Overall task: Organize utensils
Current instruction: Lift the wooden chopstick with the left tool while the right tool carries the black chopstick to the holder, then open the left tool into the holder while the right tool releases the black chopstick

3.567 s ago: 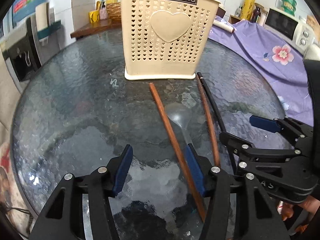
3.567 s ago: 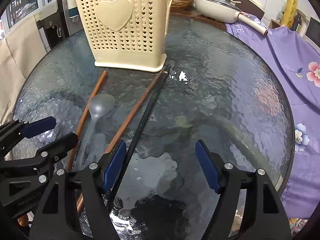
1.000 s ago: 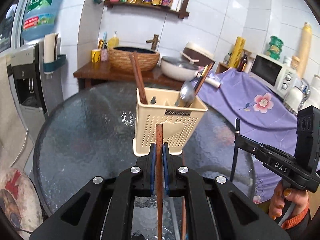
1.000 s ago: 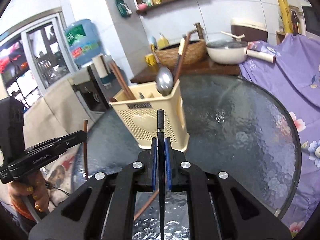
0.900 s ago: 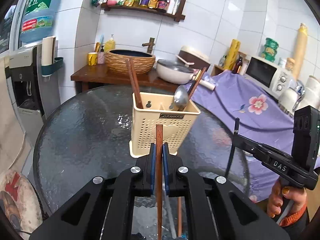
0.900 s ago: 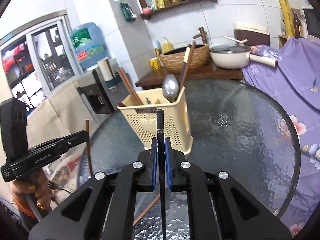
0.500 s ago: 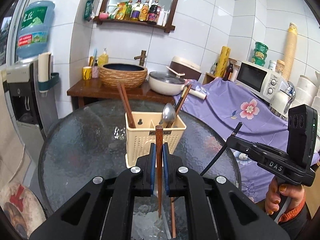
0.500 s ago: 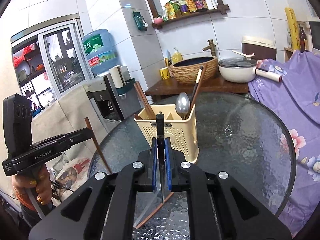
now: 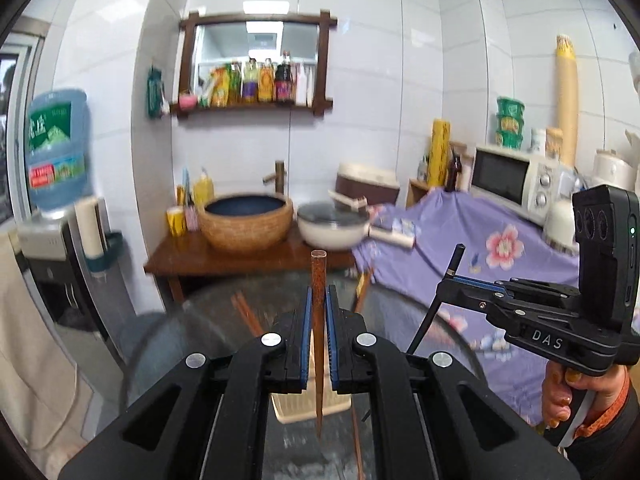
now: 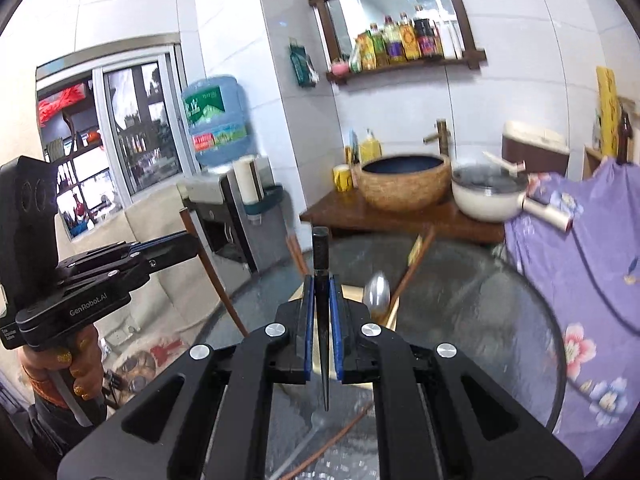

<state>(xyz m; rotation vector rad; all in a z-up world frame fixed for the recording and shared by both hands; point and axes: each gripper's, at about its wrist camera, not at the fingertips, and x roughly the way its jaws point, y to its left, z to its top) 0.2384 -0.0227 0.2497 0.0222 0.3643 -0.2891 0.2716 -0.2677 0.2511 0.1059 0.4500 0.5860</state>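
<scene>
Above the glass desk and cream utensil basket: left hand-held gripper pinches a brown chopstick upright; right hand-held gripper pinches a black chopstick, both lifted clear.

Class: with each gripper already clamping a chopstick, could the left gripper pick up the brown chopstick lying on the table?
Probably not yet: the left gripper is shut on a brown chopstick, lifted above the table; the lying chopstick waits.
</scene>
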